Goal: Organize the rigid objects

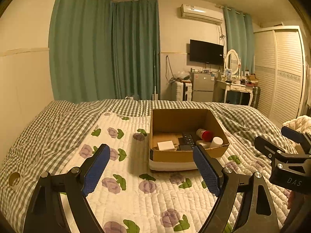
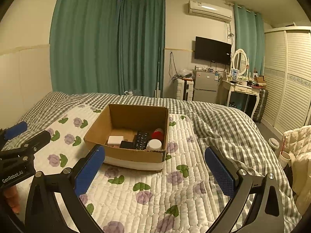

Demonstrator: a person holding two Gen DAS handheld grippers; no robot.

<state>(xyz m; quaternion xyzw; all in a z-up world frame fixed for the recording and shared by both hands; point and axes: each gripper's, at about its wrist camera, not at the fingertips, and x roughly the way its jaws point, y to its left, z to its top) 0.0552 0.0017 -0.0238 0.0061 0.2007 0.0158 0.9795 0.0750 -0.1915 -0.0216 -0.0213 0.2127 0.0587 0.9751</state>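
While the left tool (image 1: pixel 150 171) hovered with its jaws apart and empty, the cardboard box (image 1: pixel 171 155) sat on the bed's floral quilt (image 1: pixel 120 203); on such soft bedding it could tip if pushed. From the right side, the right tool (image 2: pixel 154 171) also stood apart, and the box held a black remote (image 2: pixel 141 140), a red-capped bottle (image 2: pixel 157 134) and a white jar (image 2: pixel 155 144).

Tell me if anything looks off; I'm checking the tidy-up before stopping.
One thing: a roll of tape lies alone on the checked bedcover, far left of the brown cardboard box holding the other items.
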